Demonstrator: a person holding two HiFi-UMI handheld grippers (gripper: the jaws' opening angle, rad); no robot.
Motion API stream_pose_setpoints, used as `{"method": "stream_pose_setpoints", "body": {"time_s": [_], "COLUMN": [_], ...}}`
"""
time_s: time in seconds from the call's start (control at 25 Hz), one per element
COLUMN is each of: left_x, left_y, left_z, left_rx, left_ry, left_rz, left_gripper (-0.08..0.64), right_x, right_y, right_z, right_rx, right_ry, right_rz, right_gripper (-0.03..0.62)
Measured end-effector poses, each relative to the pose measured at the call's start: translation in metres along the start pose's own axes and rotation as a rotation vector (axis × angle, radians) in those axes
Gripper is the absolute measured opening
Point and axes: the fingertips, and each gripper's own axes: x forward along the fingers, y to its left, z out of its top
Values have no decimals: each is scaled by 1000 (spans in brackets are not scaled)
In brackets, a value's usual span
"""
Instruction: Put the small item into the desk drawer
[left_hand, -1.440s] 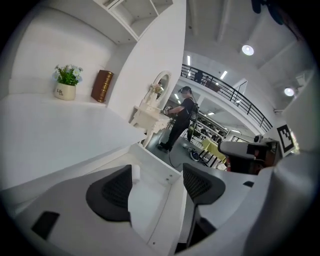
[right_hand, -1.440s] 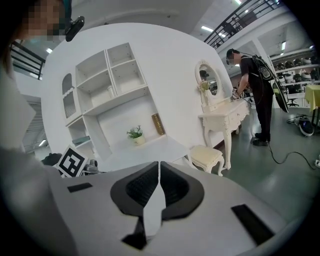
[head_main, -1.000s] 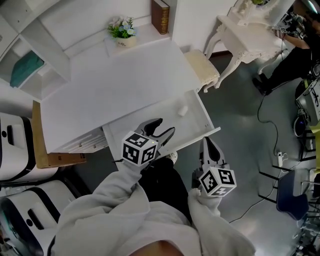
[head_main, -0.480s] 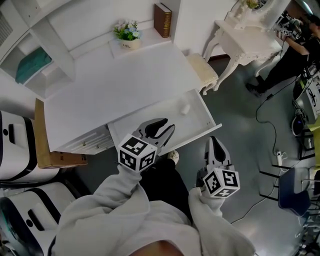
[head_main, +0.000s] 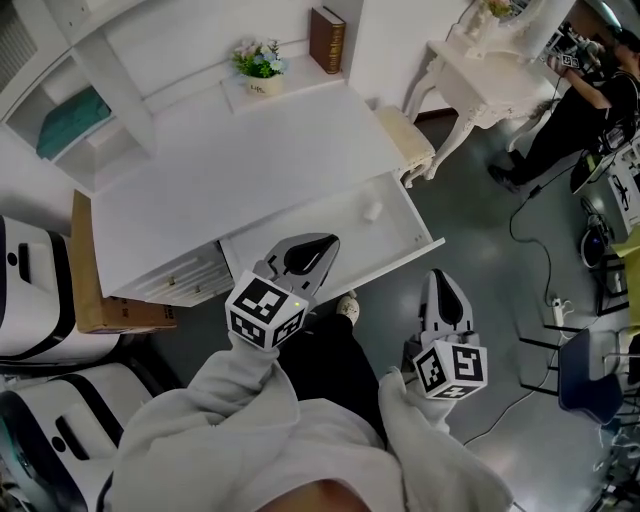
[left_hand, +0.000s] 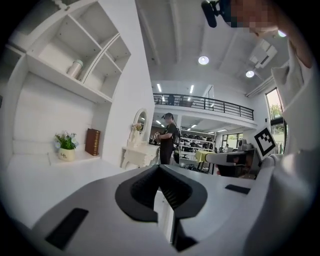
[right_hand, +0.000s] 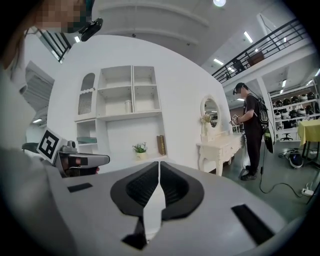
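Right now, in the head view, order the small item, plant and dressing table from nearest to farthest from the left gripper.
1. Small item, in the open drawer, just right of the left gripper, whose empty jaws are closing shut.
2. Plant, at the desk's back.
3. Dressing table, far right.

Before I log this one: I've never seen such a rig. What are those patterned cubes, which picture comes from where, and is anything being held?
There is no robot here. A person holds a claw in each hand, and the patterned cubes are parts of those claws. The top-down picture comes from a camera on the person's head. The other two cameras ride on the claws and look along their jaws. The left claw is at the front edge of the open drawer, and the right claw is beside it over the floor. Both are shut and empty. A small white item lies in the drawer. At the back of the desk stand a flower pot and a book.
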Motion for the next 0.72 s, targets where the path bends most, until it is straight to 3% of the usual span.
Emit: {"method": "stream_pose_setpoints", "body": {"time_s": [0.72], "left_x": [-14], "left_y": [-2], "left_z": [-9], "left_rx": [18], "left_ry": [-2], "left_rz": [26], "left_gripper": [15], "right_x": [-24], "right_y": [-6], "right_z": [-3], "right_rx": [5], "right_ry": [-3], "right_rz": [-39], "right_gripper": [32]}}
